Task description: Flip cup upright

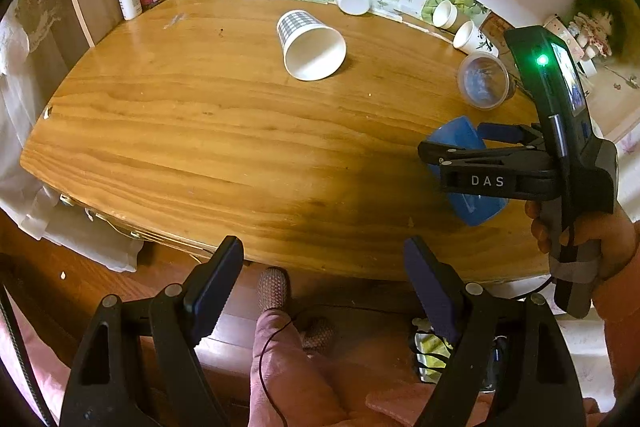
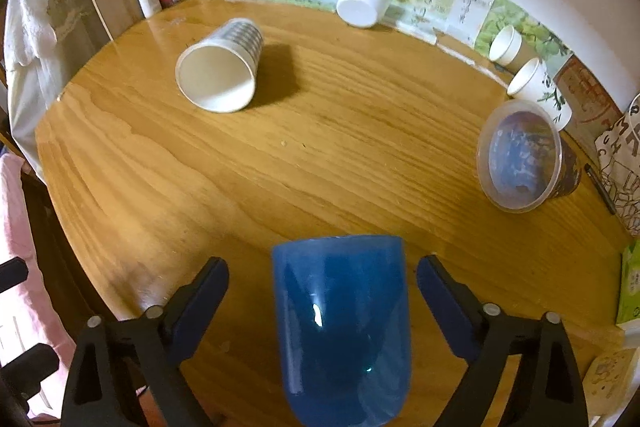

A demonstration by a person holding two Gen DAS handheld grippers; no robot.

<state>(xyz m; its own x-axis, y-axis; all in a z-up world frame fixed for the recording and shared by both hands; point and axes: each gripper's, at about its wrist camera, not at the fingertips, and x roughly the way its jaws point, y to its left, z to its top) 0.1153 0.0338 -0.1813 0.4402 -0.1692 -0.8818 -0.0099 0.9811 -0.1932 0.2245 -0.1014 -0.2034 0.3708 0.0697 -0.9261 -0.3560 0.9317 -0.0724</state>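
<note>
Six cups on the wooden table (image 2: 320, 155); blue cup (image 2: 340, 327) between spread right gripper (image 2: 322, 287) fingers, untouched; left gripper (image 1: 324, 275) spread, off-table.

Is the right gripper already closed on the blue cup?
No, the right gripper is open, with a gap between each finger and the blue cup.

"DAS" on the right hand-held gripper (image 1: 450, 143)

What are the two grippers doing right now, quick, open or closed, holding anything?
Left gripper: open, holding nothing, back at the table edge.
Right gripper: open, its fingers either side of the blue cup, not clamped on it.
</note>
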